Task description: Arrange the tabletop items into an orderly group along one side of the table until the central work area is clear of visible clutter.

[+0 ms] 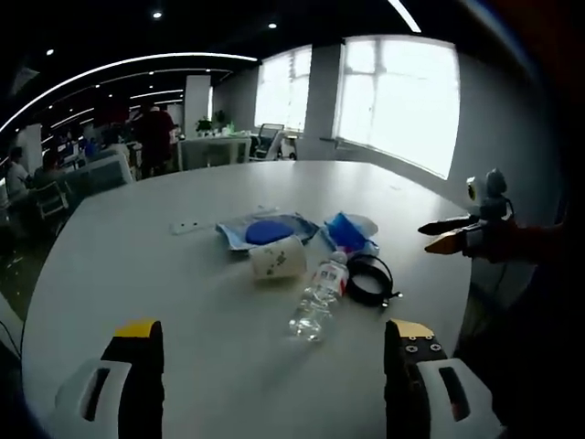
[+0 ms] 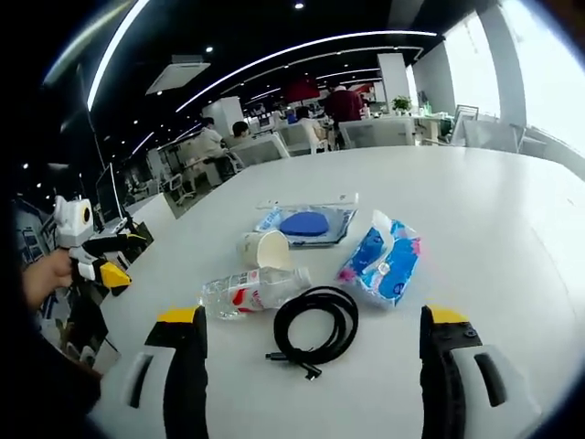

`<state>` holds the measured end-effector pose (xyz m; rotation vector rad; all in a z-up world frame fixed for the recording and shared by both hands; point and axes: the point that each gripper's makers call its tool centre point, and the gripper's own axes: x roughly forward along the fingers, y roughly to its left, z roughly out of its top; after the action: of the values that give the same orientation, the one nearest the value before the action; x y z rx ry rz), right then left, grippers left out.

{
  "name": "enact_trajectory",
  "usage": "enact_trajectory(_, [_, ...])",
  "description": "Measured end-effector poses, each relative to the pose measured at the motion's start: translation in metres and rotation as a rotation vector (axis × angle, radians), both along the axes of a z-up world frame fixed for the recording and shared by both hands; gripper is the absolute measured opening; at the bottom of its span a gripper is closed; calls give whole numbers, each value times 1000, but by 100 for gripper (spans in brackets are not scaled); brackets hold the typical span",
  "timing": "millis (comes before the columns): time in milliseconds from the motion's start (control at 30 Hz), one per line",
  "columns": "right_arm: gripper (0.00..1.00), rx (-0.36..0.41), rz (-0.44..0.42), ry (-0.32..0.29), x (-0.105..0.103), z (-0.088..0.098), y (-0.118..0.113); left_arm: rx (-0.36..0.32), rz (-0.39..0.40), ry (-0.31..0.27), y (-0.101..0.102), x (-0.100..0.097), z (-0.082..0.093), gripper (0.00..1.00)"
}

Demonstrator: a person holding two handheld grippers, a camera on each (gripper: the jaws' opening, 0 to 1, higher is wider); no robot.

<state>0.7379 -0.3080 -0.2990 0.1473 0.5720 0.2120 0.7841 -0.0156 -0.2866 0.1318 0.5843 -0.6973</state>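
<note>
Clutter sits bunched mid-table around the plastic bottle (image 2: pixel 253 293) — paper cup (image 2: pixel 265 248) behind, black cable (image 2: pixel 316 330) beside — while both grippers (image 1: pixel 274 366) (image 2: pixel 311 366) hover spread, empty, seemingly sizing up a first pick.

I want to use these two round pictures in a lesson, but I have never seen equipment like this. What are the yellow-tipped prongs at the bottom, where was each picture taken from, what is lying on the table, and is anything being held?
No robot here: a person holds a two-jaw tool in each hand, and each tool carries a fisheye camera looking along its jaws. The yellow-tipped prongs are those jaws.

One picture comes from the left gripper, the other from the right gripper. Each tool also appears at the edge of the other's picture.

On the white round table lie a tipped-over paper cup, a clear plastic water bottle on its side, a coiled black cable, a blue and white tissue pack, a clear bag with a dark blue pad in it, and a small white strip behind it.

Nothing is held: both pairs of jaws stand wide open, short of the items.
</note>
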Motion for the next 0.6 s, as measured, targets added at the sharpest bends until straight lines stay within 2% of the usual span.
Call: enact_trajectory(600, [94, -16, 29, -12, 9, 7, -4, -14, -6, 18, 1, -6, 3, 100])
